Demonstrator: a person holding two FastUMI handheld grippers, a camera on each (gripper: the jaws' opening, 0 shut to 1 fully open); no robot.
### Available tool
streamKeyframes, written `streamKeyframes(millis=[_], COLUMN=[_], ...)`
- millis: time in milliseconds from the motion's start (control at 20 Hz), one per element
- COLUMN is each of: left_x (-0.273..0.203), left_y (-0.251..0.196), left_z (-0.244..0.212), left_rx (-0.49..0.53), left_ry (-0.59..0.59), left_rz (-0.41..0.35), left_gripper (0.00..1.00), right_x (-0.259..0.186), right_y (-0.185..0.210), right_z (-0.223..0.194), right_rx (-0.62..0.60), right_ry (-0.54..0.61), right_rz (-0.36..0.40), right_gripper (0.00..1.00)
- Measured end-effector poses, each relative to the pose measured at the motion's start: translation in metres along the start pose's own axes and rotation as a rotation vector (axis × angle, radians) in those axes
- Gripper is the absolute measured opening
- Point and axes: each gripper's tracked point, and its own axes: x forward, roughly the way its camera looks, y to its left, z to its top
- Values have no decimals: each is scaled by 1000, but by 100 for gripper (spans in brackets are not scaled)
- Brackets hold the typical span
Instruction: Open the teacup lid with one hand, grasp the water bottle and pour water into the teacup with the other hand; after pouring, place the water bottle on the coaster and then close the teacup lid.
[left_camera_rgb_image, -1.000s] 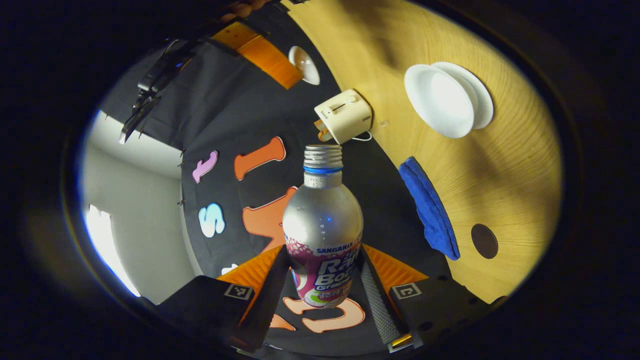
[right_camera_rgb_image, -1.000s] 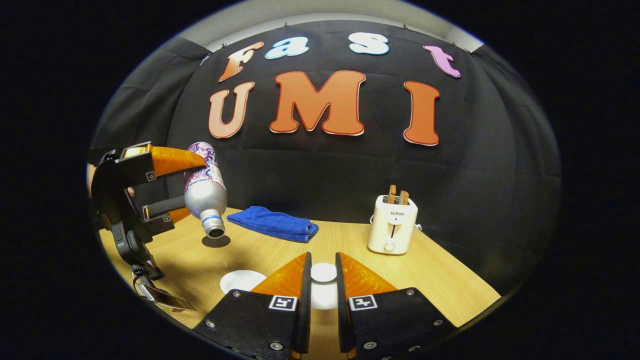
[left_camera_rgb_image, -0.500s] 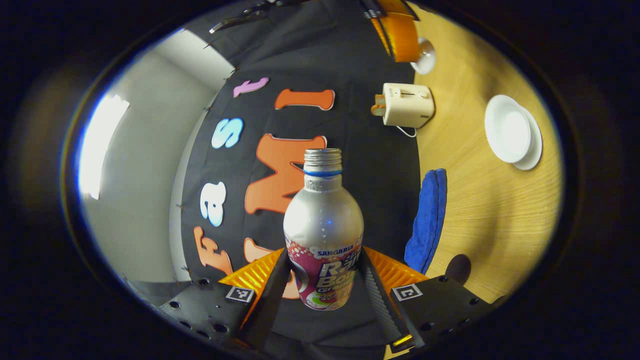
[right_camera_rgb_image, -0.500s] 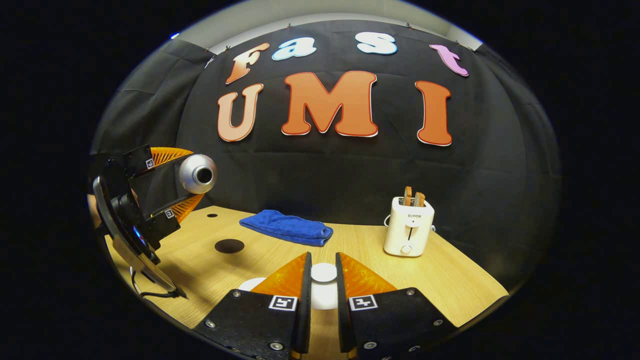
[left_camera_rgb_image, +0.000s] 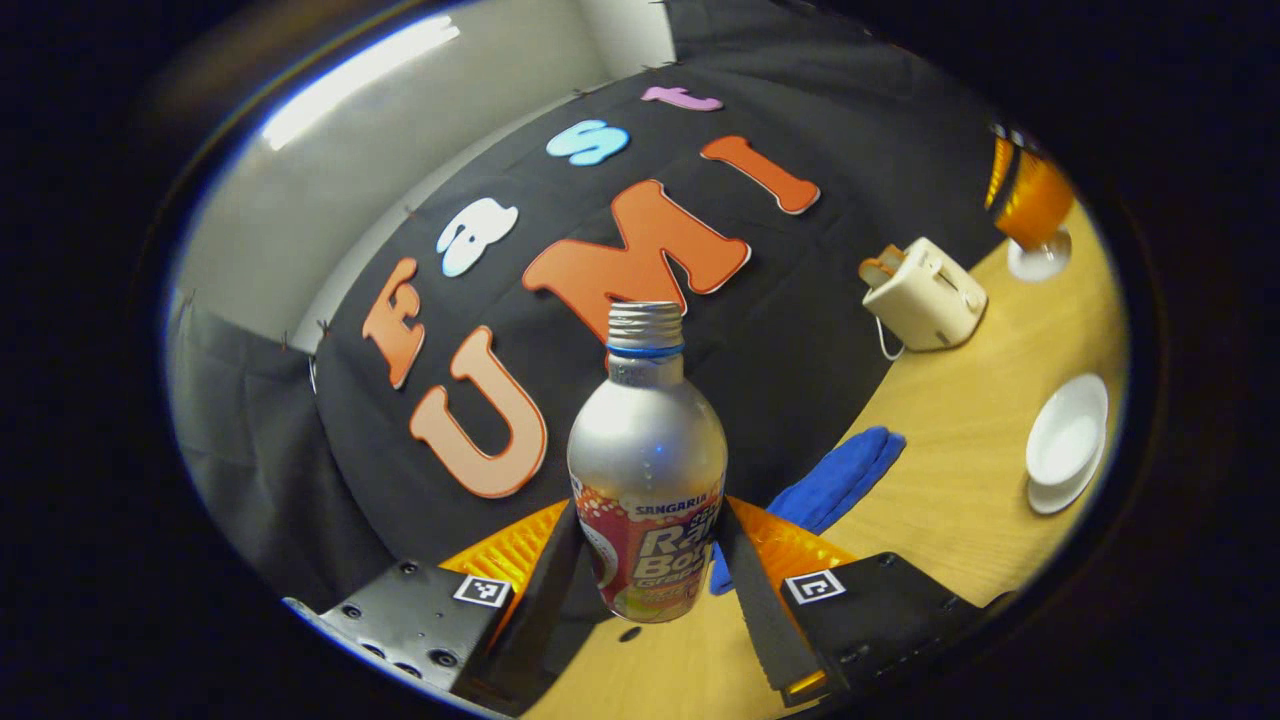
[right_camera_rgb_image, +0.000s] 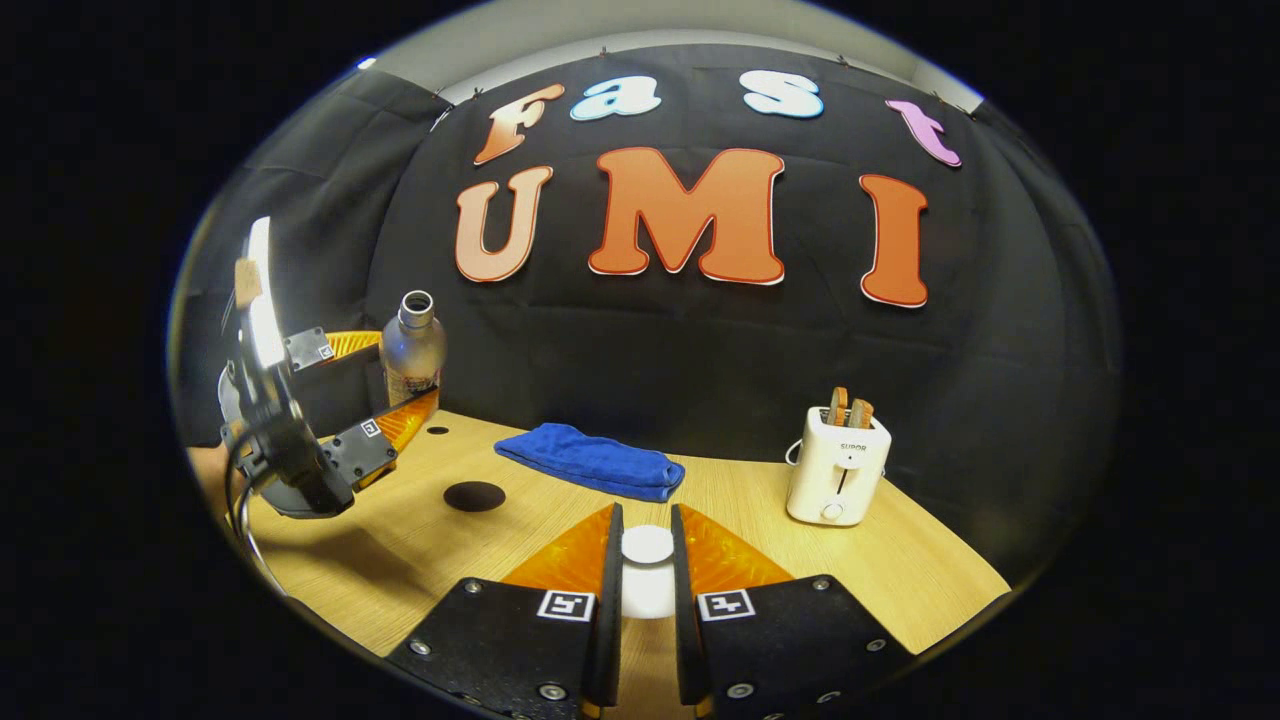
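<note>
A silver water bottle (left_camera_rgb_image: 645, 470) with an open mouth stands nearly upright between the fingers of my left gripper (left_camera_rgb_image: 648, 515), which is shut on its labelled lower half. In the right gripper view that bottle (right_camera_rgb_image: 412, 350) and the left gripper (right_camera_rgb_image: 385, 385) hang at the far left, above the table. The dark round coaster (right_camera_rgb_image: 474, 495) lies on the wood just right of them. My right gripper (right_camera_rgb_image: 646, 520) is shut on the knob of the white teacup lid (right_camera_rgb_image: 647, 545), held in the air. The uncovered white teacup (left_camera_rgb_image: 1062, 440) sits on its saucer at the right.
A folded blue cloth (right_camera_rgb_image: 595, 460) lies near the back of the wooden table (right_camera_rgb_image: 900, 580). A cream toaster (right_camera_rgb_image: 838, 465) with toast in its slots stands at the back right. The right gripper (left_camera_rgb_image: 1030, 200) with the lid (left_camera_rgb_image: 1040, 265) hovers beyond the toaster (left_camera_rgb_image: 925, 295).
The left gripper has swung the bottle from mouth-down over the table to upright and drawn it back to the left. The right gripper has kept the lid raised, nearly still.
</note>
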Motion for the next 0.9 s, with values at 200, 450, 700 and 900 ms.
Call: streamKeyframes(millis=[200,450,700,900], left_x=[-1,10,27,31], left_y=[-2,-19,-43,-59], left_z=[-15,-47,-86,-105], left_rx=[-196,-460,-600,-652], left_ry=[44,170,281,319], left_rz=[13,-14,-70,-102], left_gripper=[84,84,84,84], right_x=[4,9,14,17], right_y=[5,13,17,16], right_z=[-1,-7,-12,-20], right_rx=[-2,-12,-26,-12], right_ry=[6,24,37,62], right_rz=[4,10,12,11], right_gripper=[23,23,23,23])
